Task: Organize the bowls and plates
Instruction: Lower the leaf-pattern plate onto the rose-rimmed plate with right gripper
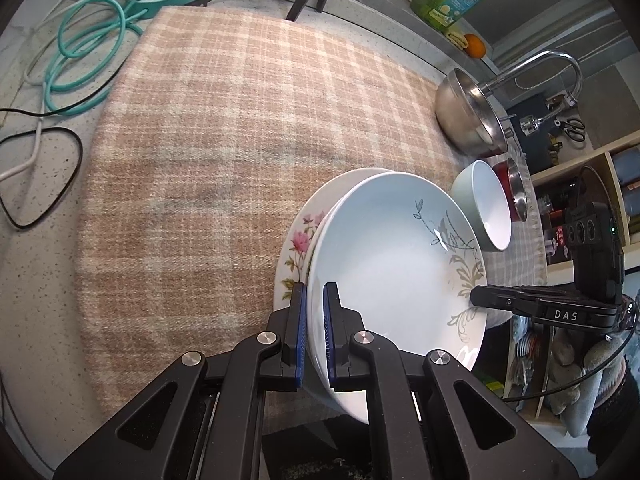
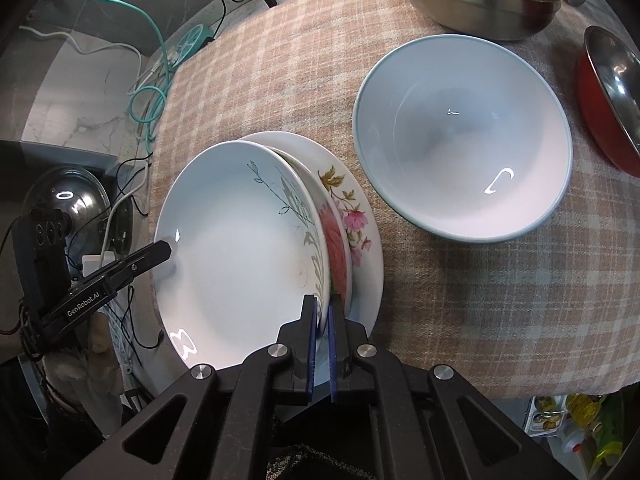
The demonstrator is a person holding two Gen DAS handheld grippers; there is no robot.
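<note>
Sideways-tilted leaf plate (image 1: 400, 256) between both tongs.

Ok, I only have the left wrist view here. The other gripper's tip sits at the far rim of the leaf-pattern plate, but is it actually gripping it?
Observer: Yes. In the right wrist view, the right gripper has its blue pads shut on the rim of the leaf plate, one pad on each face.
Operator: Does the pale blue bowl touch the plates?
Observer: No. It stands apart, and a strip of checked cloth shows between it and the flowered plate underneath.
</note>
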